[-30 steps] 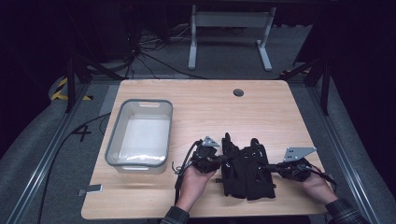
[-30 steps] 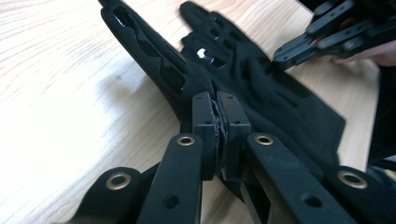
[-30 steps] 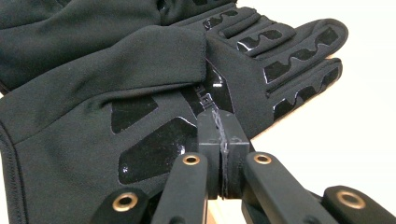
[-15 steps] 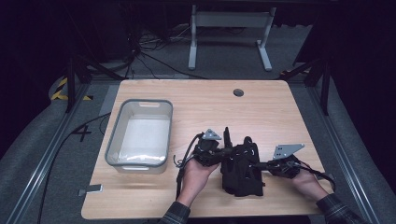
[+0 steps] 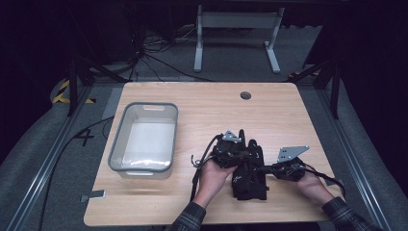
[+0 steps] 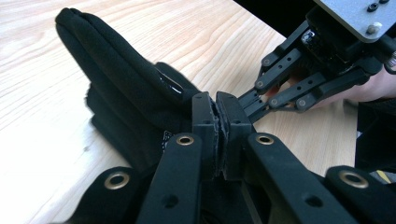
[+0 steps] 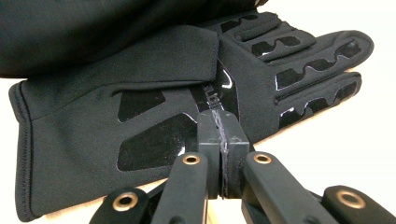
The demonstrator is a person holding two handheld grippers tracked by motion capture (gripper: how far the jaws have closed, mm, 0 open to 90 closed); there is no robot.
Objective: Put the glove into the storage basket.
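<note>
Risk: both hand-held grippers, left (image 5: 239, 155) and right (image 5: 264, 169), are clamped on thin folds of the black gloves (image 5: 249, 171); fabric could slip out when lifted from the desk (image 5: 202, 110).

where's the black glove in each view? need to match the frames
High view: black glove lower centre of the table, between the two grippers.
Left gripper view: glove left of centre, its fingers pointing up-left.
Right gripper view: glove across the middle, cuff at left.
Shared landmark: the wooden table, also and.
</note>
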